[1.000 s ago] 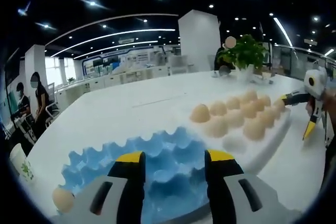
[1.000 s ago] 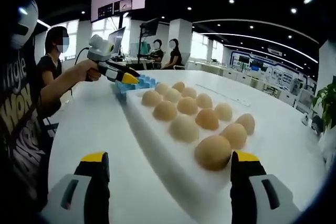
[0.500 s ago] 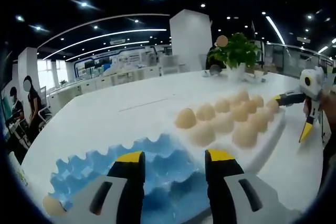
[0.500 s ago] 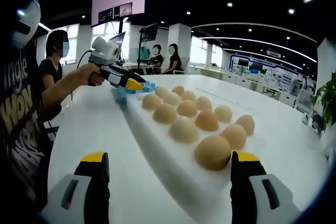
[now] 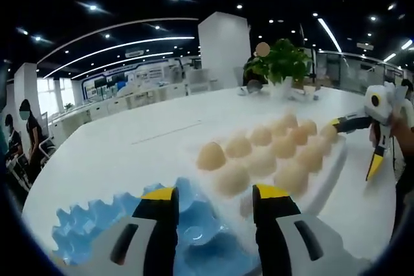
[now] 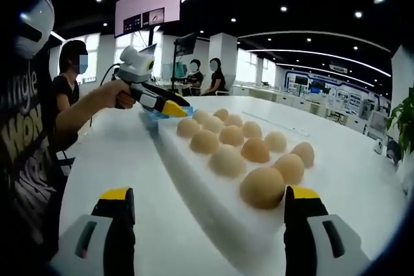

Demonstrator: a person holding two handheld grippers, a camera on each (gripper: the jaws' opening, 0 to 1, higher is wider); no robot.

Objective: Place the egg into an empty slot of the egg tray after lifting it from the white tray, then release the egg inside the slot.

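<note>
**Eleven eggs waited on the white tray, none yet gripped**

Eleven or so eggs sat in rows on the white tray point(image 6: 213, 208), which lay on the broad white table point(image 6: 116, 159). In the right gripper view the tray ran from six o'clock up toward eleven o'clock. The blue egg tray point(image 5: 90, 227) touched its far end; its visible slots looked empty.

The left gripper point(image 5: 213, 193) hung over the seam between the two trays, jaws spread and holding nothing. The nearest egg point(image 5: 231, 178) sat just beyond its tips at twelve o'clock. From the right gripper view it point(image 6: 173, 108) showed at eleven o'clock, held by the person's hand point(image 6: 121, 94).

The right gripper point(image 6: 210, 193) idled at the tray's near end, jaws wide apart and empty, a large egg point(image 6: 262, 187) just inside its right jaw.

I judged the reach for an egg to be the step in hand. Next, the left jaws would need to straddle one egg and close gently.
</note>
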